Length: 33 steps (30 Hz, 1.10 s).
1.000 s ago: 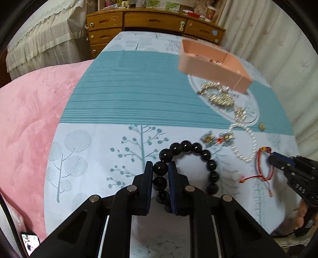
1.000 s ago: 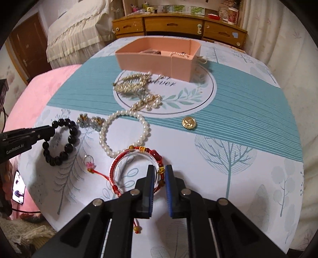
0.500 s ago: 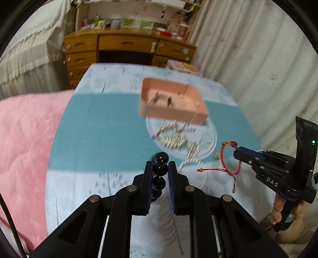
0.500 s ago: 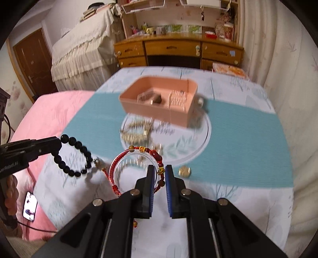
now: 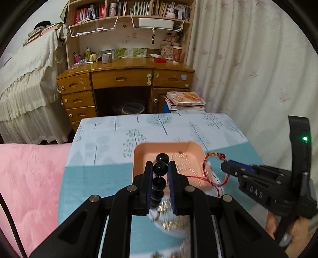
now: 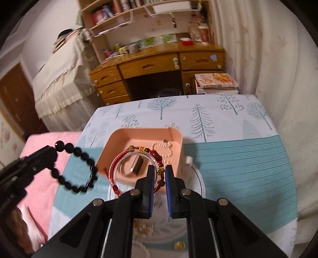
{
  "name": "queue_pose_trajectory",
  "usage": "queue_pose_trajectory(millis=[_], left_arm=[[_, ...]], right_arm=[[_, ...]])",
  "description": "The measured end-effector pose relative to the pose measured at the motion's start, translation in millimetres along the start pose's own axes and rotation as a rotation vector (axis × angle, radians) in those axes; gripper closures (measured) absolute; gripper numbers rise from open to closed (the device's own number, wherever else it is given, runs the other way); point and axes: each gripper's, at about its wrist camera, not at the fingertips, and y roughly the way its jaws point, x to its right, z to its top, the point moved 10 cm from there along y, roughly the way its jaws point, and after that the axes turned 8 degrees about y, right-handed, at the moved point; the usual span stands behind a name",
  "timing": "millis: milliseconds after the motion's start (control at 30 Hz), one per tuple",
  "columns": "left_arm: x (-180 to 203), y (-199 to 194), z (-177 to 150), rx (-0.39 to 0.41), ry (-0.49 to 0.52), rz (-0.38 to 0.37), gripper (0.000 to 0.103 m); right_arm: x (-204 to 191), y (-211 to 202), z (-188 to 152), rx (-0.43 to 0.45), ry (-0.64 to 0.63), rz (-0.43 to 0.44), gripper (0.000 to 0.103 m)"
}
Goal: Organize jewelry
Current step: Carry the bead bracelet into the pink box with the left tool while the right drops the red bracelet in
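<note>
Now left tongs (image 5: pixel 160 174) pinch glossy black beads (image 5: pixel 160 168) — right tongs (image 6: pixel 159 173) clamp a red corded bracelet (image 6: pixel 139 158).

Wooden desk (image 5: pixel 123 79), bookshelf (image 5: pixel 129 12), curtain (image 5: pixel 248 69), pink blanket (image 5: pixel 29 178)

"DAS" in raised letters reads on the black body of the right tongs (image 5: pixel 224 168), at about 4 o'clock in the left wrist view. A green indicator light glows on the upright black bar above it, at 3 o'clock. Book spines on the shelf (image 5: pixel 129 10) at 12 o'clock are too small to read. Lettering on the left tongs' body in the right wrist view, at 8 o'clock, is blurred, unreadable.
</note>
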Motion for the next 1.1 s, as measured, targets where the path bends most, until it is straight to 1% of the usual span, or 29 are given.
queue_pose_trajectory(millis=[67, 200, 267, 367, 433, 467, 533, 567, 600, 667, 700, 733, 800, 900, 967, 1067, 1100], left_arm=[[3.4, 22.5, 7.4, -0.016, -0.005, -0.008, 0.090], [11.8, 49.4, 15.3, -0.027, -0.037, -0.048, 0.090], [12.9, 62.7, 14.8, -0.037, -0.049, -0.050, 0.090], [9.4, 90.7, 3.0, -0.088, -0.061, -0.031, 0.090], [8.3, 104.4, -7.6, -0.125, -0.044, -0.024, 0.090], [6.3, 108.8, -12.7, -0.135, -0.031, -0.009, 0.090], [0.6, 116.9, -22.3, -0.149, 0.011, 0.043, 0.089], [-1.6, 116.3, -26.7, -0.155, 0.019, 0.054, 0.081], [-3.1, 115.8, -30.0, -0.161, 0.017, 0.055, 0.076], [-6.5, 107.8, -32.0, -0.146, 0.002, 0.049, 0.054], [-8.5, 102.3, -31.6, -0.133, -0.003, 0.052, 0.051], [-9.5, 97.8, -31.2, -0.124, -0.003, 0.056, 0.048], [-10.7, 86.7, -31.6, -0.110, 0.015, 0.066, 0.048], [-9.8, 69.8, -35.4, -0.113, 0.039, 0.088, 0.048], [-7.4, 58.4, -39.5, -0.117, 0.054, 0.084, 0.046], [-5.4, 42.4, -45.2, -0.113, 0.051, 0.074, 0.040], [-4.4, 35.3, -48.0, -0.109, 0.046, 0.066, 0.040]], right_arm=[[3.8, 9.2, 4.6, -0.002, 0.028, 0.003, 0.093], [10.0, 29.1, 10.5, -0.020, 0.094, 0.025, 0.093], [11.0, 37.3, 10.7, -0.031, 0.108, 0.027, 0.092], [12.3, 49.6, 12.4, -0.044, 0.120, 0.019, 0.092], [11.7, 59.0, 12.0, -0.062, 0.118, 0.017, 0.092], [11.4, 62.9, 11.3, -0.069, 0.113, 0.010, 0.092], [12.2, 70.4, 9.6, -0.082, 0.095, -0.023, 0.092], [12.3, 73.4, 8.5, -0.092, 0.089, -0.031, 0.092], [11.6, 76.4, 6.7, -0.106, 0.087, -0.028, 0.092], [11.6, 76.5, 3.5, -0.119, 0.094, -0.011, 0.092], [12.3, 75.2, 2.7, -0.118, 0.100, -0.007, 0.092], [13.0, 72.3, 1.4, -0.115, 0.107, -0.001, 0.092], [13.3, 66.0, -0.9, -0.110, 0.118, 0.012, 0.092], [10.7, 49.8, -6.5, -0.093, 0.113, 0.026, 0.092], [9.0, 40.1, -9.6, -0.086, 0.099, 0.017, 0.092], [3.5, 23.0, -17.2, -0.079, 0.083, 0.034, 0.092], [1.8, 16.0, -20.5, -0.074, 0.077, 0.037, 0.092]])
